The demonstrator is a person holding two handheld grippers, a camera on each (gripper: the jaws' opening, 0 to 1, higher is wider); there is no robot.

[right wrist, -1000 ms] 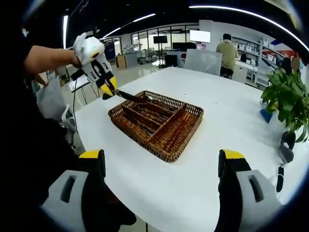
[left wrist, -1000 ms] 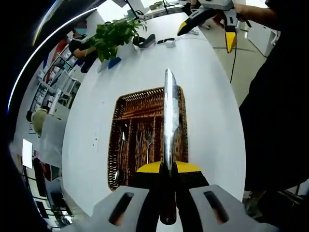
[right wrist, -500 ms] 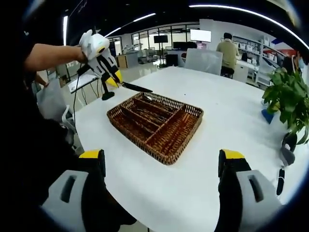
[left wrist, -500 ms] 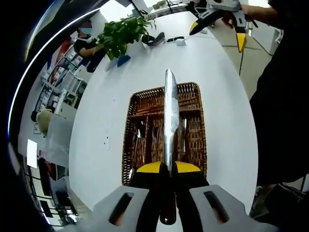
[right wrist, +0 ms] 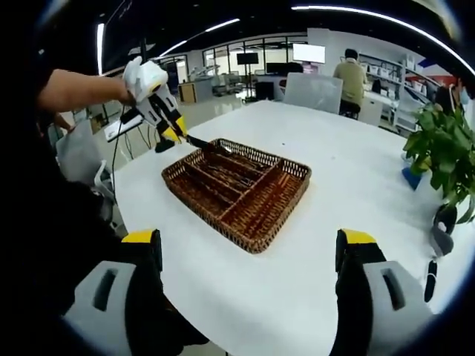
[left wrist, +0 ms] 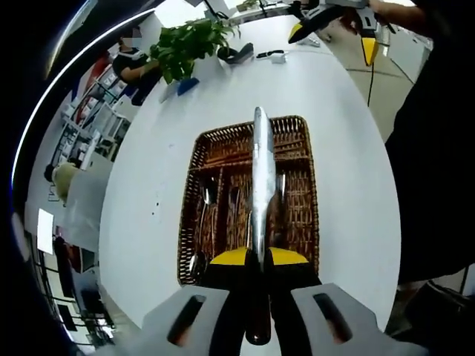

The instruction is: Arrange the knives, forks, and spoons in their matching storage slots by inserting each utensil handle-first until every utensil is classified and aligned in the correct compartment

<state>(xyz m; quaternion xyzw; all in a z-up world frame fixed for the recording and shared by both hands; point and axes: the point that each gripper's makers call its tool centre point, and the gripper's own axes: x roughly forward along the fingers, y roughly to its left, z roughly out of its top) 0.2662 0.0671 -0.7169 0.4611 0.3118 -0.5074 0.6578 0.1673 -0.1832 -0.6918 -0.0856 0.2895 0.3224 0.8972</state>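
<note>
My left gripper (left wrist: 257, 261) is shut on a knife (left wrist: 260, 178), whose steel blade points forward over the brown wicker cutlery tray (left wrist: 303, 194). Spoons (left wrist: 202, 222) and forks (left wrist: 231, 215) lie in the tray's left slots. In the right gripper view the left gripper (right wrist: 175, 133) holds the knife (right wrist: 206, 145) tilted down over the tray's (right wrist: 245, 194) near-left corner. My right gripper (right wrist: 249, 248) hangs open above the white table, nothing between its fingers; it also appears far off (left wrist: 334, 21) in the left gripper view.
The round white table (right wrist: 341, 170) carries a potted plant (right wrist: 441, 152) and small dark items (right wrist: 436, 245) at its far right. A person's sleeve and body lie along the left of the right gripper view. Desks, chairs and people stand beyond the table.
The left gripper has lowered the knife from above the tray's corner down toward the tray. The right gripper has stayed still and open.
</note>
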